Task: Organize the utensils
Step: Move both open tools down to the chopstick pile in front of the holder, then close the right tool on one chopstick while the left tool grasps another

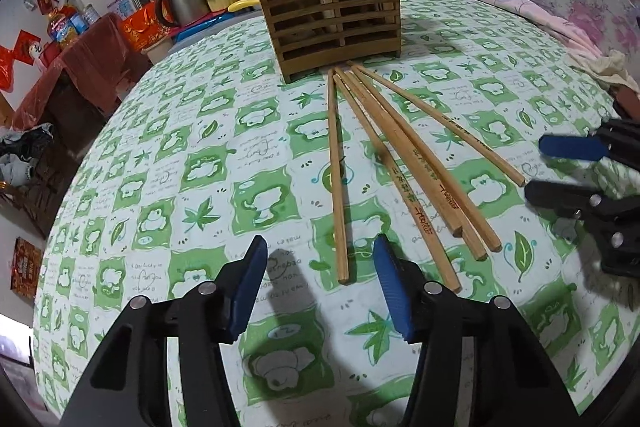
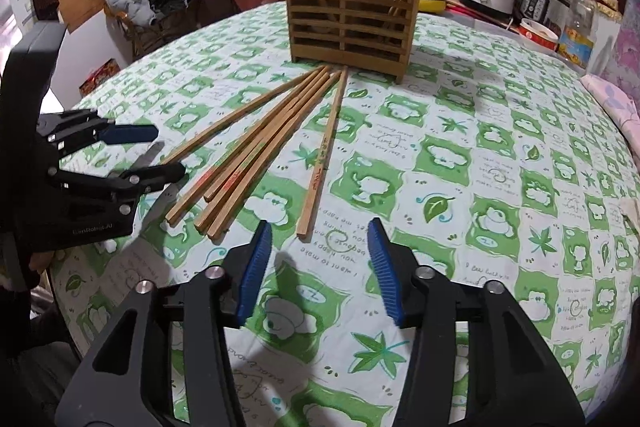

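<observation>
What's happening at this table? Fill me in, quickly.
A person is tidying chopsticks with a handheld gripper in each hand. Loose chopsticks lie fanned on the green-patterned tablecloth, thin ends toward the wooden slatted holder, which already has a few standing in it. The left gripper and right gripper both hover open near the chopsticks' thick ends, holding nothing. No loose chopstick is picked up yet.

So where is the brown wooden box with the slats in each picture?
Left wrist view: the wooden chopstick holder stands top centre, beyond the loose chopsticks.
Right wrist view: top centre again, slightly right.
Shared landmark: the chopsticks' thin ends fan out from its base on the green tablecloth.
</observation>
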Available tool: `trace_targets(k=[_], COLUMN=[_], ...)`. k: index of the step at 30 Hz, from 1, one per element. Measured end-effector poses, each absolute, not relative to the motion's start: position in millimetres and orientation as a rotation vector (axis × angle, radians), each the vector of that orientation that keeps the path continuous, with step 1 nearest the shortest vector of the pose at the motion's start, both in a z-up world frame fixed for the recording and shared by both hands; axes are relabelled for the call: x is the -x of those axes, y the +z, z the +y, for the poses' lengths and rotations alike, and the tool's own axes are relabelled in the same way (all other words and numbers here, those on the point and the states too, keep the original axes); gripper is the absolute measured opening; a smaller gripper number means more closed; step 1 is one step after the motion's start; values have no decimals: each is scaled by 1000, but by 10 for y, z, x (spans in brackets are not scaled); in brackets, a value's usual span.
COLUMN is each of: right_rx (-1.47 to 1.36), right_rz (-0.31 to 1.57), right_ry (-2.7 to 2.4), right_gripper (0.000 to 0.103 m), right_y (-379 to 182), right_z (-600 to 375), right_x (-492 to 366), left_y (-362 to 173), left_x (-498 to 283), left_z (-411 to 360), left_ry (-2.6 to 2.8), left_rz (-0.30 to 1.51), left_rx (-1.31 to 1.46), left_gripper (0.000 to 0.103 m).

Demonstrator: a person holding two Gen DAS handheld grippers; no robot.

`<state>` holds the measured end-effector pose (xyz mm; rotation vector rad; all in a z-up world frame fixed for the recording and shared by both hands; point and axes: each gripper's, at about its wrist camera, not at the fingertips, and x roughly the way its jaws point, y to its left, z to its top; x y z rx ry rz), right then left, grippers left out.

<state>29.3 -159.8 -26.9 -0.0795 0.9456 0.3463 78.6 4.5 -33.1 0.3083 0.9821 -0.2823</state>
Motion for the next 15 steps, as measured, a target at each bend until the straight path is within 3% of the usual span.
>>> trace_targets(k=[2,4,6,9,15], right_rx=[93,83,82,46,6], right_rz=[977,980,978,977,914], right_ry=[353,367,366,363,347], right_gripper=[30,15,6,6,6], right_y=[-318,-324,-327,-330,-229], right_z=[-1559,-1556,-1560,-1619,-1715], right_x=[-324,-327,-324,-335,-291], left_y=[-332,-330,-328,-326,-259], left_x=[-803,-809,-792,-780,-797], left_z=[55,56,41,36,128], left_ry=[-295,-339,-369,-368,-364], left_rz=[989,1000,1002,998,997], left_rx=[-295,-271,-258,-254,-186], left_gripper=[50,36,18,7,7])
